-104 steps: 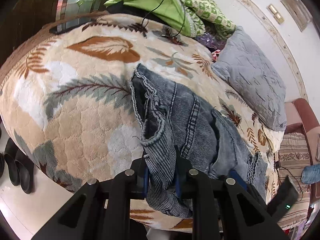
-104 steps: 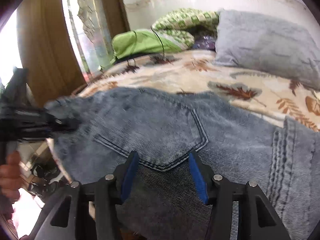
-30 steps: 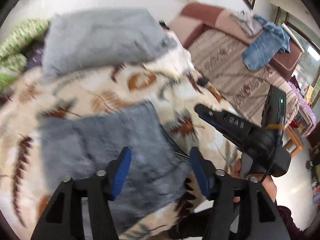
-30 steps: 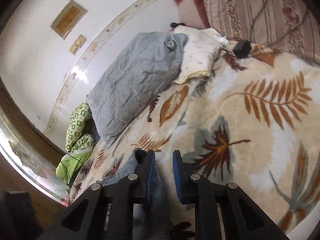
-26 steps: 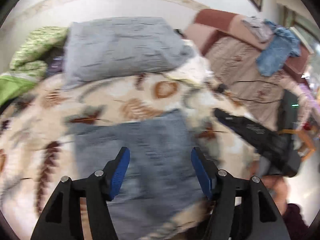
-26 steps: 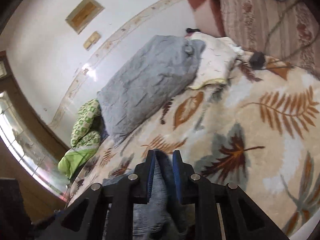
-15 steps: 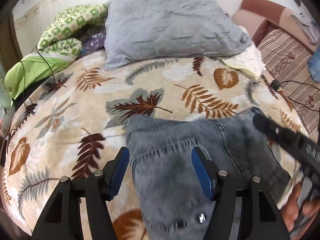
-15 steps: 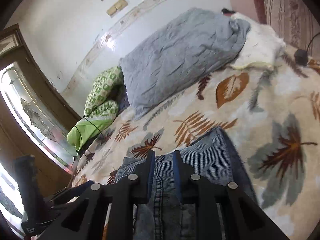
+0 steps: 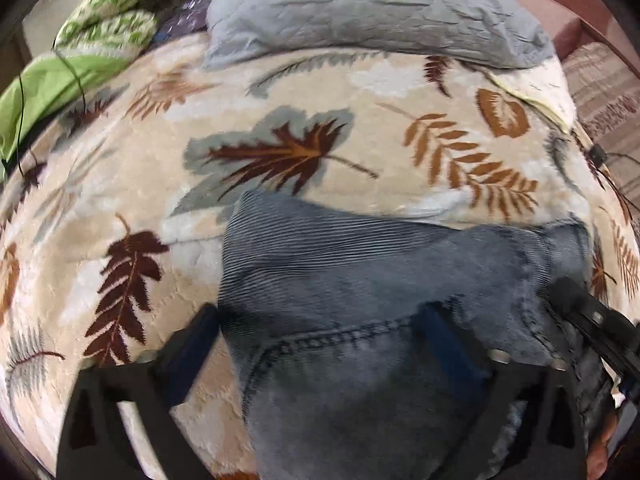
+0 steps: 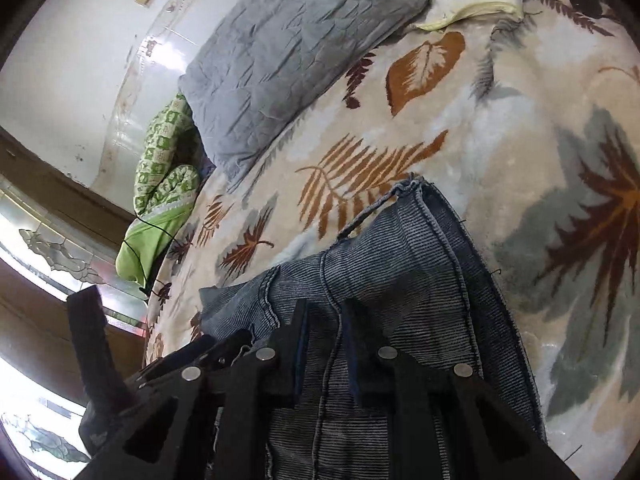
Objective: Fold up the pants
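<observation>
Laying the folded denim flat

Setting the pants (image 9: 360,280) down squarely on the bed (image 9: 280,92) is the job now. On the left, the left tongs (image 9: 320,344) hang spread wide over the denim, gripping nothing; they could press the layer flat before anything is let go. On the right, the right tongs (image 10: 324,344) are pinched on a seam of the pants. I'd lower that edge until both layers line up, then release.
</observation>
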{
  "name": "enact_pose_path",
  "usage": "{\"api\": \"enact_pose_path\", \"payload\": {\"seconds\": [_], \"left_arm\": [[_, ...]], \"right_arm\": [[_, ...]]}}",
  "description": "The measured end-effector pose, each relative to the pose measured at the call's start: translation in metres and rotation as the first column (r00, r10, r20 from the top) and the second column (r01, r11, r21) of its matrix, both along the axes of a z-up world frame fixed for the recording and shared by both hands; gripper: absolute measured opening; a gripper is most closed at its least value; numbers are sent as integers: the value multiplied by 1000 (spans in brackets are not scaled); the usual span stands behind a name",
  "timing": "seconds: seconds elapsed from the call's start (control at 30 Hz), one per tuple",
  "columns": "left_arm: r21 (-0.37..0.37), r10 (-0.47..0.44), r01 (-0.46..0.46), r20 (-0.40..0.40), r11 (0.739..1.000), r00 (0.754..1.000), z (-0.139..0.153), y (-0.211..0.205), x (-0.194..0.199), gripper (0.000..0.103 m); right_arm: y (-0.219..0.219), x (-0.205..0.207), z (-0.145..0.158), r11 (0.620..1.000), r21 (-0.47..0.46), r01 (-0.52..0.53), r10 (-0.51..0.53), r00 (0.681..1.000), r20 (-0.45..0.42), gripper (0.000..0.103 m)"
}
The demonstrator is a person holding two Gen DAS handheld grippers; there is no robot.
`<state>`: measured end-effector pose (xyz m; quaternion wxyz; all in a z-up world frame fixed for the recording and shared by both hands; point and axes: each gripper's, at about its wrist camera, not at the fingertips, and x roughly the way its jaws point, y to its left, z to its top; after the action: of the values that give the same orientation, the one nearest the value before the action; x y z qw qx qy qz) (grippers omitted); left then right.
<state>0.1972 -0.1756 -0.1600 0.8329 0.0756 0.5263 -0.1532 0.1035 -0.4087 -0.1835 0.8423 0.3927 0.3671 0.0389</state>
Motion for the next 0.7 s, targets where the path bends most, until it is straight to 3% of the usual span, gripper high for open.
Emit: {"api": "enact_pose_path", "payload": {"seconds": [0.1, 0.23, 0.33, 0.5, 0.7], "left_arm": [[-66, 17, -21, -57, 998, 998, -1, 10, 5, 103], [-5, 24, -24, 15, 1000, 1000, 16, 4, -12, 103], [-7, -8, 9, 79, 1000, 997, 40, -2, -33, 103], [7, -90, 91, 215, 996, 973, 82, -12, -81, 103], [31, -157, 154, 192, 988, 969, 75, -9, -120, 103]], "right_arm": [[-1, -8, 5, 1000, -7, -10, 10, 1000, 7, 20], [0, -24, 27, 996, -93, -3, 9, 998, 61, 21], [1, -38, 39, 986, -167, 9, 6, 996, 87, 21], [1, -70, 48, 958, -284, 38, -11, 995, 98, 21], [11, -94, 50, 946, -322, 14, 10, 997, 71, 21]]}}
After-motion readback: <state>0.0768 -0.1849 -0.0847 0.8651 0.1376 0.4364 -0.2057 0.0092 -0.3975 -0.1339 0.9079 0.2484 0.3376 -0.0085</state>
